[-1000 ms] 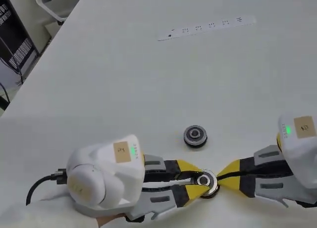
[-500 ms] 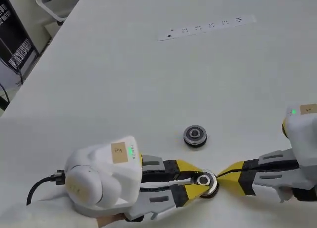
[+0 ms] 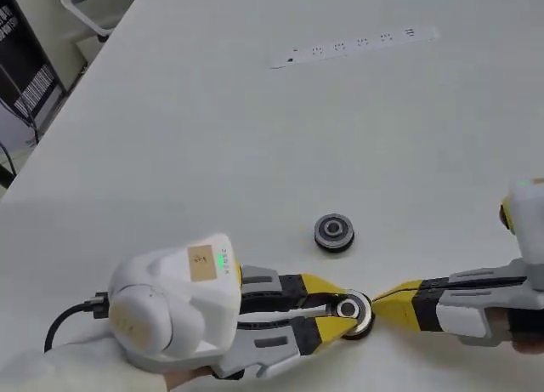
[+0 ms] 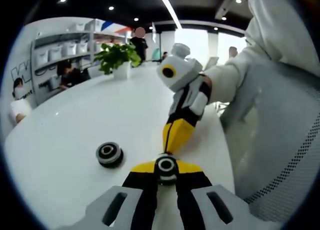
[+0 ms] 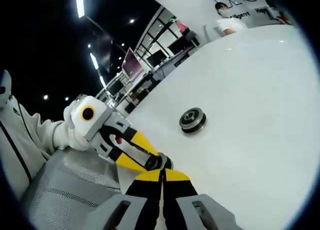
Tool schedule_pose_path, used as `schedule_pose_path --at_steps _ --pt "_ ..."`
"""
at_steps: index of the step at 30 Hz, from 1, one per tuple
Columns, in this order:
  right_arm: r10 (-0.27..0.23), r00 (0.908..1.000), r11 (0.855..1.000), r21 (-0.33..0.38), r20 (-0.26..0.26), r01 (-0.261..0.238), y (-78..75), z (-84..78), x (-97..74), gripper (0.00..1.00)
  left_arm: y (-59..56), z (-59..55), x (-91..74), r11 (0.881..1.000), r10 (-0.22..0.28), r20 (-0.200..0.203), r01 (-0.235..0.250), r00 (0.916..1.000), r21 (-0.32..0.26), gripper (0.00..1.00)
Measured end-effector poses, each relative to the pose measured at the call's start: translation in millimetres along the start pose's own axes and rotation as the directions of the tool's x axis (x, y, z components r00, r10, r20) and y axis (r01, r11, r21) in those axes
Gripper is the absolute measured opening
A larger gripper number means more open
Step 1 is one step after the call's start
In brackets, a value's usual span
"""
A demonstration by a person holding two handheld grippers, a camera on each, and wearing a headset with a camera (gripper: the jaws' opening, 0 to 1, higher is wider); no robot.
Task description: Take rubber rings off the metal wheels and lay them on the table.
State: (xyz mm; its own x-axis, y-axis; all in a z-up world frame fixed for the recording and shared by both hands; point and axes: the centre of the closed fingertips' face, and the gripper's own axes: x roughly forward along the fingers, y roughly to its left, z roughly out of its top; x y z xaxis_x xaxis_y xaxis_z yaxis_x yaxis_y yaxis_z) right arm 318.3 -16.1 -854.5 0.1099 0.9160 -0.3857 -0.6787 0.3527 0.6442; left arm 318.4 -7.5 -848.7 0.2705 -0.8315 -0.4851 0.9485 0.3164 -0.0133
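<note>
Yellow left gripper [image 3: 344,314] fingers clamp a metal wheel [image 3: 352,309] by the surface's [image 3: 255,154] near edge; right gripper [image 3: 379,301] lies level, fingers pressed together at its rim. My left gripper view adds a potted plant [image 4: 118,58].

The left hand-held gripper [image 3: 347,312], white-bodied with yellow-and-black jaws, lies low and nearly level. It points toward the person's right, and its jaws are clamped on a small metal wheel with a black rubber ring [image 3: 354,309]. The right hand-held gripper [image 3: 379,299] reaches in from the opposite side, its jaws pressed together and their tips touching that wheel's edge. A white sleeve [image 4: 235,75] covers the right forearm behind it.
</note>
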Motion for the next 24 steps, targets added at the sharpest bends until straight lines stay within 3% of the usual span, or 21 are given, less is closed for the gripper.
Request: schedule_pose_path --at_steps 8,11,12,24 --pt "0.012 0.9999 1.000 0.023 0.007 -0.012 3.8 2.0 -0.9 0.00 0.1 0.4 0.3 1.000 0.002 0.000 -0.002 1.0000 -0.001 0.13" --pt "0.040 0.9989 0.998 0.052 0.025 -0.041 10.6 5.2 0.0 0.00 0.0 0.5 0.3 1.000 0.002 0.000 -0.002 1.0000 -0.002 0.13" --pt "0.031 0.9993 0.999 0.025 0.020 -0.031 9.4 5.6 0.8 0.00 0.3 0.8 0.2 1.000 0.003 0.000 -0.003 1.0000 0.001 0.13" --pt "0.045 0.9990 0.999 0.021 0.008 -0.045 12.8 8.1 5.4 0.00 0.9 0.3 -0.7 1.000 0.010 -0.005 -0.010 0.9999 0.002 0.13"
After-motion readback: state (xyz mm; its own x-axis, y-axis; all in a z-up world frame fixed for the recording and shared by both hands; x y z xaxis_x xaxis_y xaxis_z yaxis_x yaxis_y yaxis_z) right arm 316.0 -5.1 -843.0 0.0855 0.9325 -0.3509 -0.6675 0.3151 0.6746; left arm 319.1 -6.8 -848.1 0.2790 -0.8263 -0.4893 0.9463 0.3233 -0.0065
